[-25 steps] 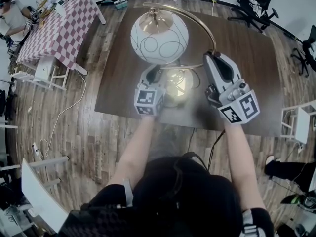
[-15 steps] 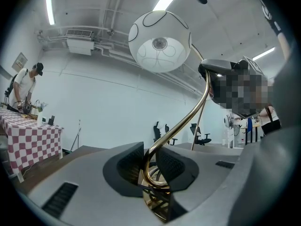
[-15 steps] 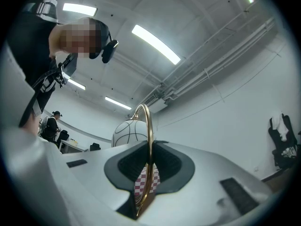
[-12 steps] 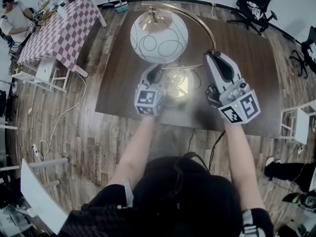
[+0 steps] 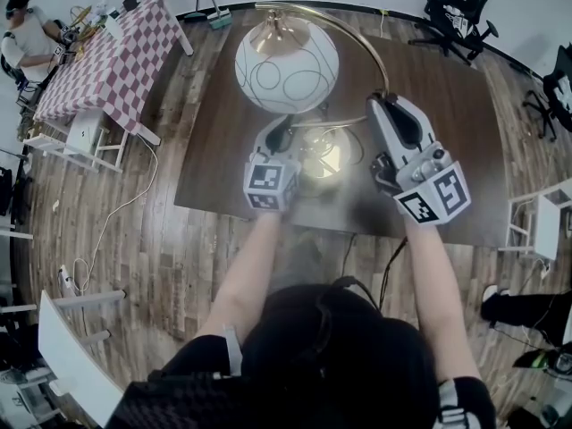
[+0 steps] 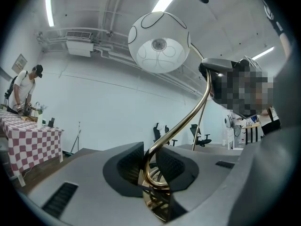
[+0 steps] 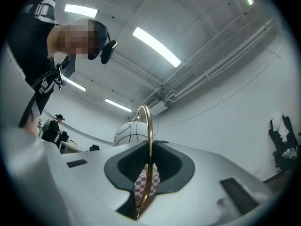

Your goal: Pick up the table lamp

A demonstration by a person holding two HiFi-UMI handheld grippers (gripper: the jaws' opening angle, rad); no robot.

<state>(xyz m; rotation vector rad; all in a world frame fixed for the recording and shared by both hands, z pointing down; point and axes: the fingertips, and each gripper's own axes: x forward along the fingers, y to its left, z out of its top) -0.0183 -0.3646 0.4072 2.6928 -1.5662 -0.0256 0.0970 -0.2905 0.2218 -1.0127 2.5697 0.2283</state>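
So the table lamp [image 5: 295, 70] is standing roughly mid-table on the dark table [image 5: 456, 141], and both hands are on it. The left gripper [image 5: 281, 132] has its jaws clamped on the gold stem [image 6: 186, 124] right down low, where it curls out of the shiny base [image 5: 322, 155]. In the left gripper view the tube is pinched between the two ribbed pads. The right gripper [image 5: 386, 104] is clamped on the same stem further up, on the rising side of the arch, with the jaws closed narrow on the thin tube and tilted up a bit.

My read on why two hands: the white globe shade [image 5: 288, 61] hangs way out on the end of that arch, on the far side from the person. That makes the thing top-heavy, so with one grip it'd want to swing or tip. The low grip takes the weight and the high grip stops it twisting. Can't tell whether the base has left the table, but it looks like it's resting there.

Room-wise it's pretty good. I see nothing else on the table near the lamp. The near edge is just behind the grippers and the far edge is just past the globe. Straight up looks free. The checked table [image 5: 112, 56] off left and the office chairs [image 5: 460, 12] far right are well apart from it, so I'd only worry about the globe swinging if the lift isn't level
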